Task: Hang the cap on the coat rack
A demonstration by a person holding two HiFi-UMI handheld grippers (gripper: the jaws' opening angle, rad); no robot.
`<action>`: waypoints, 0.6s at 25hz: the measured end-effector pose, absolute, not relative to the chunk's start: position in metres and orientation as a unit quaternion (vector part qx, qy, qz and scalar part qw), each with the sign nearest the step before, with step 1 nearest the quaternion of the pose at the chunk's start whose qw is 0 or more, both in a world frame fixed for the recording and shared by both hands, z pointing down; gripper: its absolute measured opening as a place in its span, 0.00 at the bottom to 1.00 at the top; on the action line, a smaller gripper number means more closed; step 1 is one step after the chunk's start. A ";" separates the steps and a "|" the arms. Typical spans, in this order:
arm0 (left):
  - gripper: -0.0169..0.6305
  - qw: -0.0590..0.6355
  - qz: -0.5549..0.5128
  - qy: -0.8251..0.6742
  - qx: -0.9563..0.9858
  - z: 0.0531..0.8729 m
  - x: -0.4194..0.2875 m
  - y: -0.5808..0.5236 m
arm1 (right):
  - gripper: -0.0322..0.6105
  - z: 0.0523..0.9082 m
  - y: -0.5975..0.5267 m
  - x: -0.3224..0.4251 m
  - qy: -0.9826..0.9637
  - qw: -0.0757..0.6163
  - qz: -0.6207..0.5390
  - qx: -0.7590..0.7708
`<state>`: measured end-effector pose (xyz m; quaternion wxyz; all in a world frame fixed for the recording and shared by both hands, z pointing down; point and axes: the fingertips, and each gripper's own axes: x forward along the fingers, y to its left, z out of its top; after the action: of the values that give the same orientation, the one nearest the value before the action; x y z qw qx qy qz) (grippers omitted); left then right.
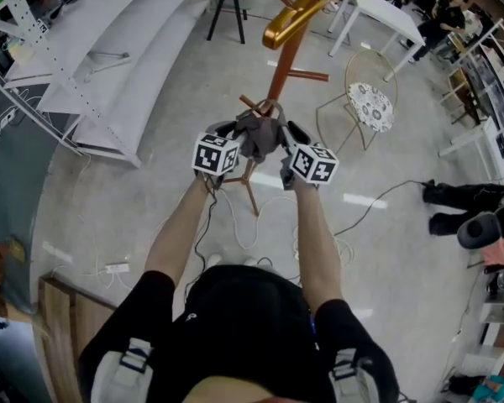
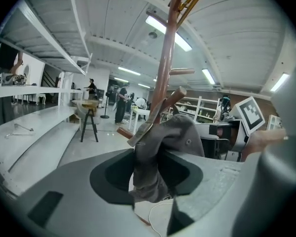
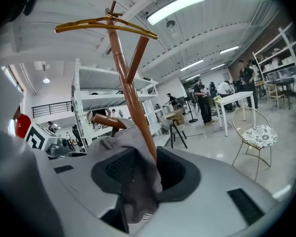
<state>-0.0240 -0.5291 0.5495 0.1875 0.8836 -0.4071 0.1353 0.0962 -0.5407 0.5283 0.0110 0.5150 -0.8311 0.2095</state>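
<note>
A grey cap [image 1: 256, 137] is draped over a short lower peg [image 1: 250, 103] of the brown wooden coat rack [image 1: 284, 61]. My left gripper [image 1: 233, 130] is at the cap's left side and my right gripper [image 1: 287, 134] at its right. In the left gripper view the cap [image 2: 180, 132] hangs from the peg [image 2: 175, 95], and its fabric drops loosely between the open jaws of the left gripper [image 2: 148, 181]. In the right gripper view the cap [image 3: 128, 147] sags between the parted jaws of the right gripper [image 3: 138, 181], beside the pole [image 3: 130, 93].
A gold hanger [image 1: 298, 11] sits atop the rack. A wire chair with a patterned seat [image 1: 370, 106] stands to the right, with a white table [image 1: 386, 11] beyond it. A black stool [image 1: 227, 7] and white shelving [image 1: 126, 49] stand at the left. Cables [image 1: 235, 225] lie on the floor.
</note>
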 end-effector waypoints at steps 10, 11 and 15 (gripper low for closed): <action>0.24 0.161 0.168 -0.420 0.877 0.547 -0.038 -0.510 | 0.22 0.474 -0.510 0.094 -0.844 -0.053 0.168 0.506; 0.24 0.162 0.165 -0.420 0.878 0.547 -0.037 -0.508 | 0.21 0.469 -0.507 0.092 -0.846 -0.057 0.162 0.505; 0.27 0.162 0.151 -0.421 0.879 0.545 -0.035 -0.498 | 0.17 0.449 -0.490 0.092 -0.846 -0.078 0.138 0.509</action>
<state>-0.0351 -0.4983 0.5447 0.1619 0.8795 -0.4212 0.1513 0.0916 -0.4897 0.4490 -0.0782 0.5087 -0.8462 0.1383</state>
